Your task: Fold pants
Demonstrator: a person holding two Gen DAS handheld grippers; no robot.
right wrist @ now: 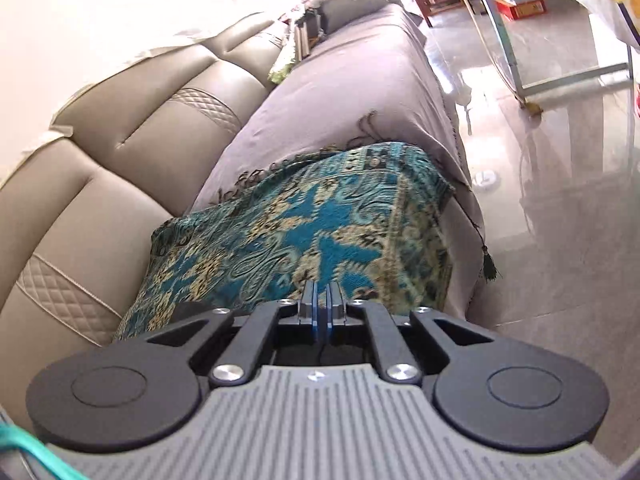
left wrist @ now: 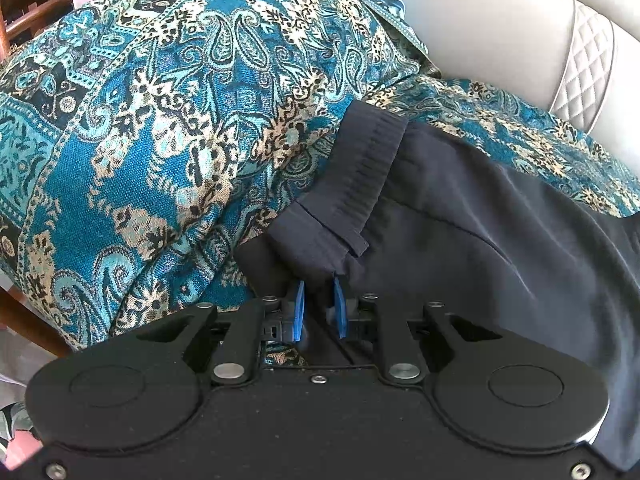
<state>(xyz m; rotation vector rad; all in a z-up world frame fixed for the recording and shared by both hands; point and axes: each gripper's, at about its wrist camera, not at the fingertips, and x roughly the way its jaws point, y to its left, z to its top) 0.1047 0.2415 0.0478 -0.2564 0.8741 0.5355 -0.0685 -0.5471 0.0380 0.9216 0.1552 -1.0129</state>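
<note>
Dark navy pants (left wrist: 460, 208) lie on a teal paisley throw (left wrist: 160, 120), with the elastic waistband toward the upper left of the left wrist view. My left gripper (left wrist: 319, 300) is shut on a folded edge of the pants just below the waistband, and dark cloth fills the space between its blue pads (left wrist: 299, 308). In the right wrist view my right gripper (right wrist: 322, 300) hovers over the same throw (right wrist: 300, 232). Its jaws stand a narrow slit apart with nothing between them. The pants do not show clearly in that view.
The throw covers a beige leather sofa whose backrest (right wrist: 120, 140) runs along the left. A grey cover (right wrist: 340, 92) spreads over the seat beyond the throw. Shiny tiled floor (right wrist: 540, 200) and a metal table frame (right wrist: 560, 80) lie to the right. Wooden furniture (left wrist: 28, 4) stands far left.
</note>
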